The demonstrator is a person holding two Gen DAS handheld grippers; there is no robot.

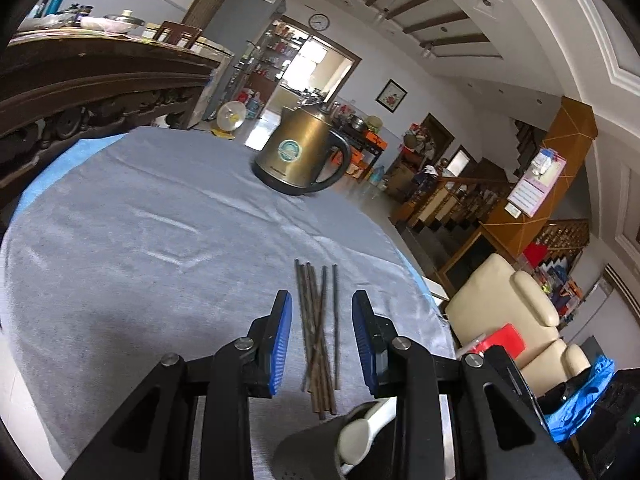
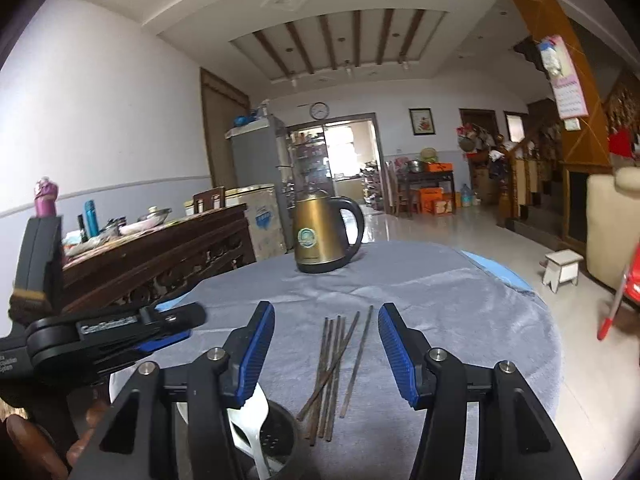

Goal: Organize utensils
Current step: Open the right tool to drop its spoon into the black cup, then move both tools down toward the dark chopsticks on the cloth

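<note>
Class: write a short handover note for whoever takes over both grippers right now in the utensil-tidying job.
Left gripper: open, empty, over the chopsticks.
Right gripper: open, empty, above the same pile.
Chopsticks lie loose and crossed on the grey tablecloth.
The dark holder stands at the near edge, beside the pile, with white spoons in it.
Gold kettle stands at the far side.
Done: spoons in holder.
Left: gather chopsticks, put them in.

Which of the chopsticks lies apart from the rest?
The rightmost thin dark wooden chopstick, alone beside the crossed bundle of dark chopsticks on the grey tablecloth.
</note>
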